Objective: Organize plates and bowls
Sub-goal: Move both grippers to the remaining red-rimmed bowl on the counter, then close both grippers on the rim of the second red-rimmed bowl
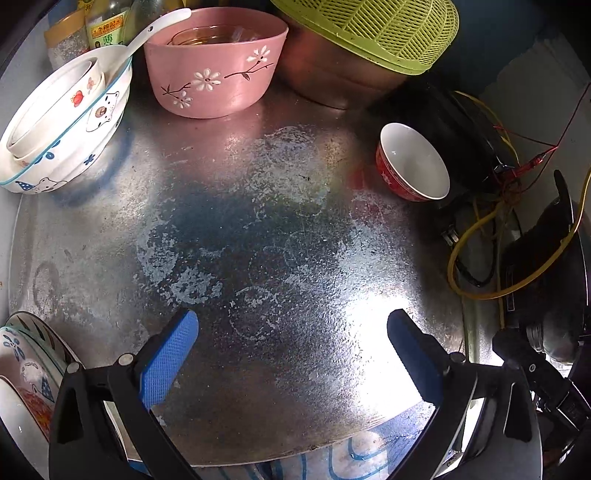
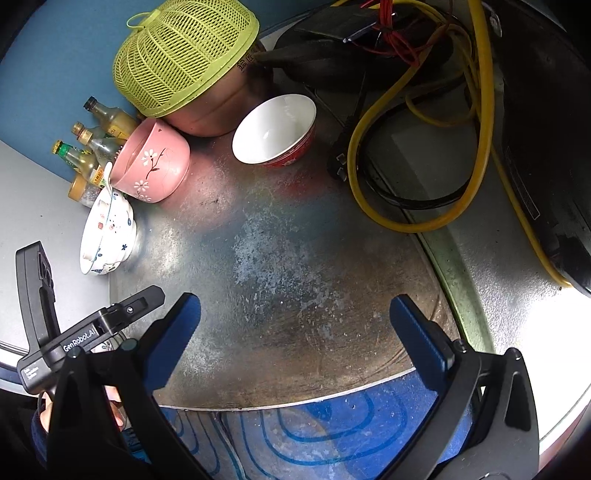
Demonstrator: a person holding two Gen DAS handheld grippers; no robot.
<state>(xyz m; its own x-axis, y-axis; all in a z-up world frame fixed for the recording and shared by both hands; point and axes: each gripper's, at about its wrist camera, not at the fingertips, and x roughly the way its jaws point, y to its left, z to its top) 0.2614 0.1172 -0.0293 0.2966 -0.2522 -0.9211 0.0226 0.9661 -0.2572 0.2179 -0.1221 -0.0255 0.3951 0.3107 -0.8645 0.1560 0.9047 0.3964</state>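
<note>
A red bowl with a white inside (image 1: 413, 162) (image 2: 275, 129) stands at the far right of the metal counter (image 1: 280, 240) (image 2: 295, 251). A pink flowered bowl (image 1: 216, 62) (image 2: 153, 162) stands at the back. A white bear-pattern bowl (image 1: 62, 125) (image 2: 107, 232) holds smaller bowls and a white spoon (image 1: 155, 29). Patterned dishes (image 1: 26, 373) lie at the near left edge. My left gripper (image 1: 291, 328) is open and empty above the counter. My right gripper (image 2: 295, 314) is open and empty; the left gripper's body (image 2: 85, 332) shows beside it.
A green mesh basket (image 1: 373, 26) (image 2: 184, 55) covers a metal pot (image 1: 332, 74) at the back. Sauce bottles (image 2: 92, 147) stand behind the bowls. Yellow and red cables (image 2: 424, 147) and a black appliance (image 2: 546, 147) crowd the right side. A blue patterned surface (image 2: 332, 428) lies below the counter's front edge.
</note>
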